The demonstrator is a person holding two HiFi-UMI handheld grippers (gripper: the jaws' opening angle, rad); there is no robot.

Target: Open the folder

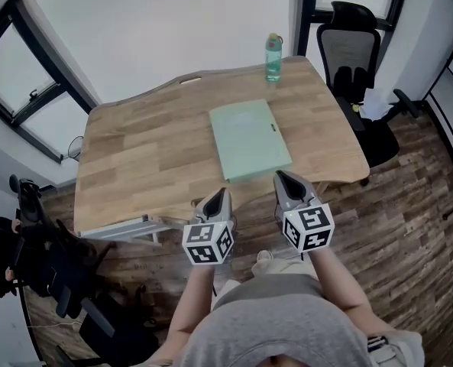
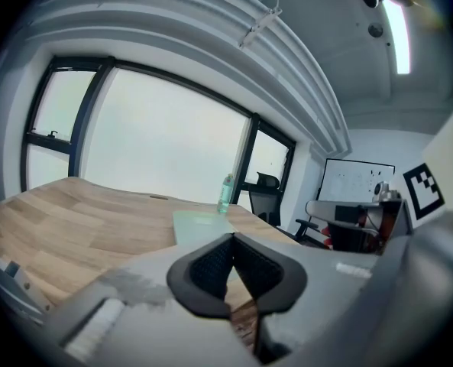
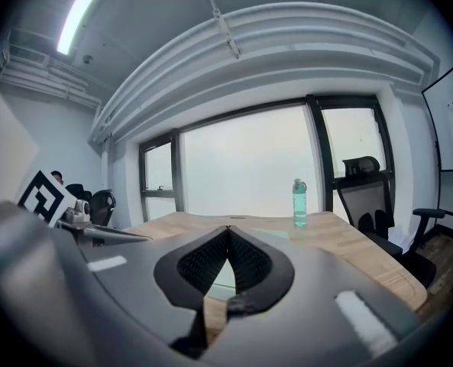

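- My left gripper (image 1: 223,195): jaws together, empty
- Folder (image 1: 249,140) lies closed and flat on the table (image 1: 134,151); I judge it light, thin and slick, so I'd lift the cover's free edge
- My right gripper (image 1: 281,176): jaws together, empty

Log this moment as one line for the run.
stage: before contact | folder: closed, flat on table | left hand-held gripper: shut, empty | right hand-held gripper: shut, empty | both: at table's near edge
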